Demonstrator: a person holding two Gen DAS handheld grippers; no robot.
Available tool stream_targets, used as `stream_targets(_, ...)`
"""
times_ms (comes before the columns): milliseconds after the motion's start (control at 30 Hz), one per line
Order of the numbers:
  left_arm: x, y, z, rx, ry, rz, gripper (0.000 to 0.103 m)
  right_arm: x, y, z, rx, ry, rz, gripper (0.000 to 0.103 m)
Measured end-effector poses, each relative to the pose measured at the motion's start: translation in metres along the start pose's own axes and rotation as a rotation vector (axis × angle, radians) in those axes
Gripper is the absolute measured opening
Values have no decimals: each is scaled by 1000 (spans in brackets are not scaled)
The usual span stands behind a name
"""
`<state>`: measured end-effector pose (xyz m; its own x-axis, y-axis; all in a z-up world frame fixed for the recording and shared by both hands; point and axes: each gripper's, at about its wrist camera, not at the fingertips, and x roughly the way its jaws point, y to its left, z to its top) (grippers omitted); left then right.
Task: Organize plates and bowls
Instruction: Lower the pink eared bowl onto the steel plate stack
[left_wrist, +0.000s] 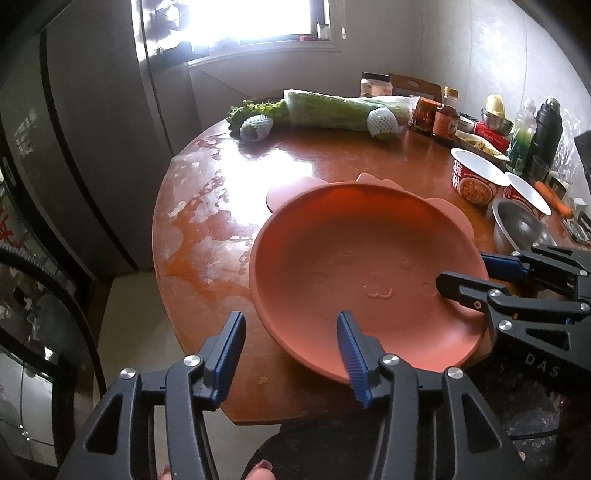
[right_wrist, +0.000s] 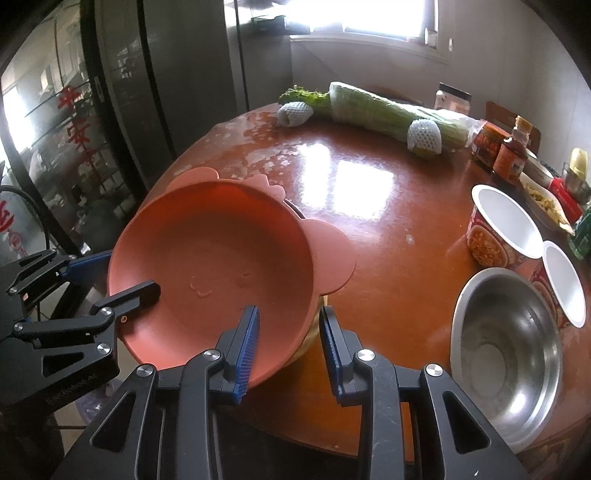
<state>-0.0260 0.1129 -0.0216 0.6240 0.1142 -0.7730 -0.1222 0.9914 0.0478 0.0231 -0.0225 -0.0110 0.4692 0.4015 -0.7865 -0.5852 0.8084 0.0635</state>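
Note:
A terracotta plate with a faint face in its bottom sits at the near edge of the round brown table, on top of a paler pink eared plate. My left gripper is open astride the plate's left rim, one pad inside and one outside, with a clear gap. My right gripper straddles the opposite rim, its jaws narrow on the plate's wall. Something yellowish peeks out under the plate there.
A steel bowl and two paper noodle cups stand at the right. Bagged greens, jars and bottles line the far side. A grey fridge stands left of the table.

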Motion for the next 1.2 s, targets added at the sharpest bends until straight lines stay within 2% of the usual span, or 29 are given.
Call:
stream_targets(233, 3, 8, -1, -42, 10, -41, 61, 1, 1, -1, 7, 8, -2, 34)
stream_targets(467, 11, 5, 5, -65, 25, -95, 63, 3, -1, -1, 22, 8, -2, 36)
stream_targets(933, 11, -2, 7, -36, 29, -73, 63, 5, -5, 1, 32, 9, 5, 38)
stream_targets(1200, 4, 7, 10, -57, 6, -62, 63, 5, -2, 3, 23, 17, -2, 38)
